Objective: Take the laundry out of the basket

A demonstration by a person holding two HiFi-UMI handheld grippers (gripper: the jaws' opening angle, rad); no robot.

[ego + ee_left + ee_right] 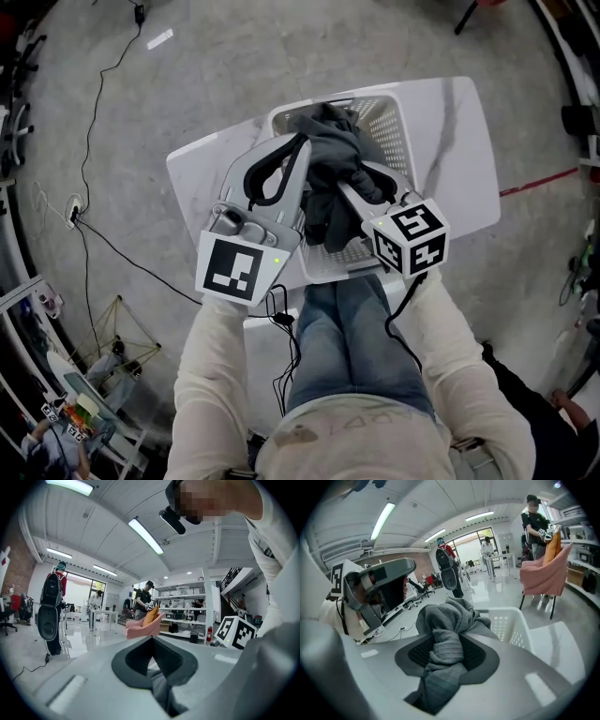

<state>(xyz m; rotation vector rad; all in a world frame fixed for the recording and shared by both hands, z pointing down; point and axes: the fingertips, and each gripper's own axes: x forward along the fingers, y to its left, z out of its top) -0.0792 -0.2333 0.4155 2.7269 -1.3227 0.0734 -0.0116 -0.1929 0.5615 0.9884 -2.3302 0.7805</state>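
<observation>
The garment (pixel 333 155), a dark grey ribbed piece, is bunched above the basket (pixel 389 117), and its lower folds hang down inside the basket's near wall. It looks like the only laundry here, though I can't see the basket's floor under it.

The right gripper (pixel 367 183) stands over the basket's near right part. Its jaws are nearly together and pinch a thick fold of the cloth, which its own view shows squeezed between the pads (pixel 423 653). The left gripper (pixel 292 150) stands over the basket's near left rim. Its jaws meet at the tips, and a strip of the same grey cloth is caught low in the gap between them (pixel 161 691).

By my reading, this is the lift-out step: the garment is gripped and raised, but it is not yet clear of the basket. The next move calls for carrying both grippers higher together until the hanging tail passes the rim, then swinging the garment off to one side of the basket.

The edge to mind is the basket's near rim, where the dangling cloth could drag and tip the light basket toward the table (pixel 459 159) edge just beyond it. The air above the basket is open. To the basket's right the table is a broad bare stretch, and to its left there is a narrower one. Beyond the table on the left, a cable (pixel 94 122) trails across the floor.
</observation>
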